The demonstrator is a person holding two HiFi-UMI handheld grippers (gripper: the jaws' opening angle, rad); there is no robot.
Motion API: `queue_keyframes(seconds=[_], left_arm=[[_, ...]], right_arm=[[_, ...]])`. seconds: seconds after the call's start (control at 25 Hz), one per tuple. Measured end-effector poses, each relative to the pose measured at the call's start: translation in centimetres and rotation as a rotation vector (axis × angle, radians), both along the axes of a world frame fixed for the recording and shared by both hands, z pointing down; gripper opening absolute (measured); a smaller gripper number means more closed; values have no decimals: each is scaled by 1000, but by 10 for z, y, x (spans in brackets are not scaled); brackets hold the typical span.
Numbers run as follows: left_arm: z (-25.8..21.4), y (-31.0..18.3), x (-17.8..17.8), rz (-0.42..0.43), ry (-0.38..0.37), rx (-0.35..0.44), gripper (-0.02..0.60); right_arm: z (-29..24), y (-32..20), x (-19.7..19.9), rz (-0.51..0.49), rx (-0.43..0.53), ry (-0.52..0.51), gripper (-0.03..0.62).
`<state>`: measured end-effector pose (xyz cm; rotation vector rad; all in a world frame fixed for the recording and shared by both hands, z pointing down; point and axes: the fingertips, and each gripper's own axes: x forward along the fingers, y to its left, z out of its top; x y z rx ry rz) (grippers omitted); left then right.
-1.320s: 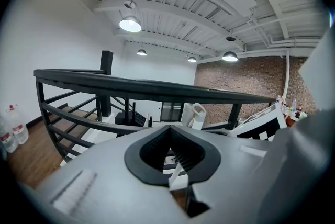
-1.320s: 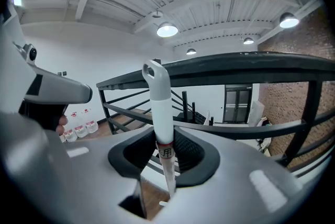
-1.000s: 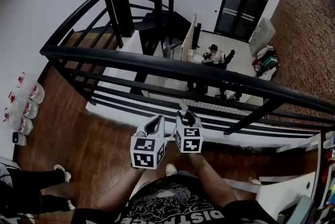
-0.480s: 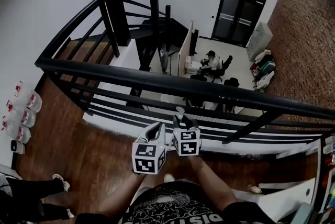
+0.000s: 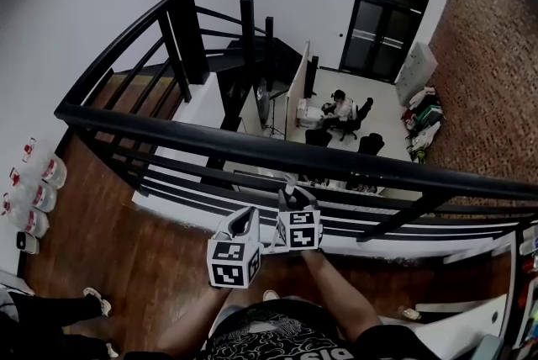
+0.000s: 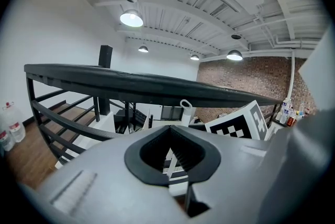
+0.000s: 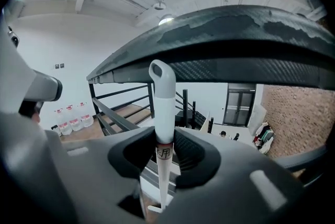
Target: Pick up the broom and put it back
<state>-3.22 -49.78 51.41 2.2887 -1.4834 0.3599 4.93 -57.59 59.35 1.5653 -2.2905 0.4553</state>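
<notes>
Showing a wooden landing from above. At the left edge of the floor (image 5: 126, 253), against the white wall, stand several water bottles (image 5: 38, 190). The left gripper (image 5: 248, 214) is held over the floor near the railing (image 5: 252, 150); its jaws are pressed together with nothing between them. Just beside it, the right gripper (image 5: 293, 197) is clamped on the white handle of the broom (image 7: 163, 108), which stands nearly upright between the jaws, its looped top rising to the handrail. The grip sits close to that upper end, at a printed label. The brush end lies below the gripper, and no view shows it.

Handling, as judged: the handle looks stiff, light and smooth, so it may slide or twist in a two-jaw pinch, and the long part hanging below could swing against the railing bars. A hold lower on the shaft, nearer the balance point, or the free left gripper steadying it, would give better control.
</notes>
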Motion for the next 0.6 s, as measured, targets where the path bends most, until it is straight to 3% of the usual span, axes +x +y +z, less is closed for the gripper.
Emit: queue_keyframes(seconds=[0.6], left_arm=[[-1, -6, -1, -5, -1, -7, 5]], right_arm=[[10, -8, 0, -28, -9, 12, 120]])
